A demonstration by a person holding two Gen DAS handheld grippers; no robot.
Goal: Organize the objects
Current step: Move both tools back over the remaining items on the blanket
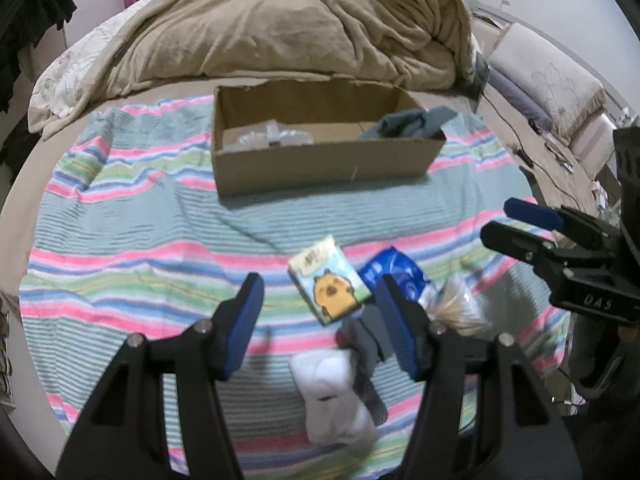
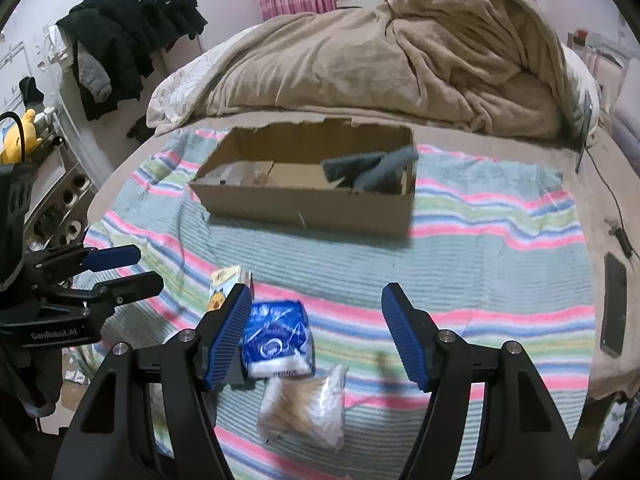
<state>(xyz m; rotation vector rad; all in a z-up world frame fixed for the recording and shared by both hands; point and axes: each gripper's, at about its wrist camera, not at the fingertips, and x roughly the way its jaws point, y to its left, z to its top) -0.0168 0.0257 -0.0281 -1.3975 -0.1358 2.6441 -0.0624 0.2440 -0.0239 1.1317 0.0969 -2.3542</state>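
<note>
An open cardboard box (image 1: pixel 320 164) (image 2: pixel 308 204) sits on a striped blanket; it holds a grey-blue cloth (image 1: pixel 408 122) (image 2: pixel 372 170) and clear plastic items (image 1: pixel 272 138). Nearer lie a small carton with a yellow cartoon animal (image 1: pixel 330 280) (image 2: pixel 224 284), a blue tissue pack (image 1: pixel 394 276) (image 2: pixel 278 338), a bag of cotton swabs (image 1: pixel 460 308) (image 2: pixel 304 404) and a white and grey sock (image 1: pixel 336 392). My left gripper (image 1: pixel 320 324) is open and empty above the sock and carton. My right gripper (image 2: pixel 316 336) is open and empty over the tissue pack and swabs.
A heaped beige duvet (image 1: pixel 288 28) (image 2: pixel 400 64) lies behind the box. A black phone (image 2: pixel 614 304) and cables lie at the bed's right edge. Dark clothes (image 2: pixel 128 32) hang at the left, with a shelf and a yellow toy (image 2: pixel 18 136).
</note>
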